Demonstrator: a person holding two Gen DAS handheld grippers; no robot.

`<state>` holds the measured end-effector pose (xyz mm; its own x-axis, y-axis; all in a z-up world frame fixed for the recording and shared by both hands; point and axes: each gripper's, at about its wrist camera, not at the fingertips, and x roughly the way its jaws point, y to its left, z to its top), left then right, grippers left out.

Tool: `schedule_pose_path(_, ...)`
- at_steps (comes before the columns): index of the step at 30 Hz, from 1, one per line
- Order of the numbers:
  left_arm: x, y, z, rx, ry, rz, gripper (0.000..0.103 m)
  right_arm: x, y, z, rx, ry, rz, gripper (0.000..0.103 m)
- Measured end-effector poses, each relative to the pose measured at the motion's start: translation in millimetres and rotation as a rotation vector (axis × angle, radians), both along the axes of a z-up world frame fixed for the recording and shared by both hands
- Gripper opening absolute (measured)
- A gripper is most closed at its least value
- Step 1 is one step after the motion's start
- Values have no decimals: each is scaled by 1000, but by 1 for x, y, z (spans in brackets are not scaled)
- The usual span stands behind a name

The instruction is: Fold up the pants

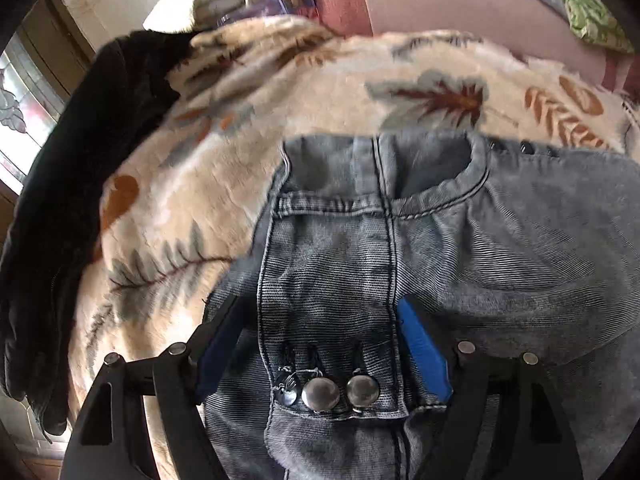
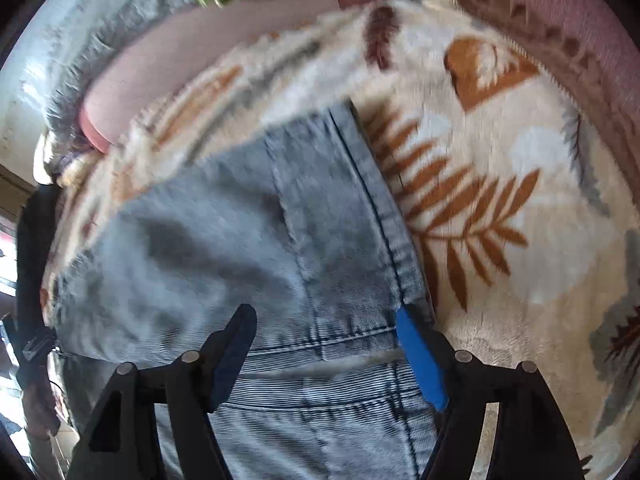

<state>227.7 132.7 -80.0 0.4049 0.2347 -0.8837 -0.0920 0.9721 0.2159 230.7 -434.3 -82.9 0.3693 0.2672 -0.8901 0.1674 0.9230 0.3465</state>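
Now | left gripper [image 1: 320, 312] released over jeans [image 1: 440, 240] waistband | right gripper [image 2: 326, 320] released over jeans hem

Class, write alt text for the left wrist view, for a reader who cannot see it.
The open left gripper hangs over the waistband of grey-blue denim pants, its fingers on either side of a button placket with metal buttons. The pants lie on a cream fleece blanket with a leaf print; a dark garment lies at the left edge.

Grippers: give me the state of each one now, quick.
Left gripper: open, fingers astride the jeans waistband, not clamped.
Right gripper: open over the jeans' hem, holding nothing.
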Motion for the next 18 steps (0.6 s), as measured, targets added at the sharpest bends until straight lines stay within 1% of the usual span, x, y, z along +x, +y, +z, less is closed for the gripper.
schedule_pose_path(1, -1, 1, 5, -6, -14, 12, 81, -1, -1, 4, 3, -26, -20, 75)
schedule_pose_path(2, -5, 2, 14, -16, -28, 21, 81, -6, -1, 15, 15, -41, -50, 75)
schedule_pose_path(3, -13, 4, 27, -37, -66, 17, 81, -13, 0, 28, 42, -71, -53, 75)
schedule_pose_path(4, -23, 5, 40, -55, -114, 3, 81, -23, 1, 41, 52, -106, -34, 75)
schedule_pose_path(5, -36, 7, 50, -59, -148, -10, 81, -35, 1, 52, 28, -123, -23, 75)
schedule_pose_path(6, -48, 9, 58, -58, -165, -12, 81, -47, -1, 59, -3, -123, -28, 76)
schedule_pose_path(8, -76, 19, 65, -84, -180, -6, 81, -76, -13, 61, -6, -105, -36, 77)
schedule_pose_path(11, -117, 43, 55, -136, -130, 49, 81, -125, -34, 46, 3, -36, -81, 77)
schedule_pose_path(14, -153, 69, 38, -189, -73, 100, 81, -165, -43, 20, 29, 27, -103, 77)
schedule_pose_path(16, -167, 79, 24, -237, -26, 131, 81, -182, -47, 6, 75, 43, -102, 77)
schedule_pose_path(17, -172, 80, 16, -261, -2, 136, 81, -187, -46, 4, 84, 36, -98, 77)
schedule_pose_path(18, -176, 80, 8, -262, 22, 143, 81, -191, -44, 3, 78, 23, -96, 77)
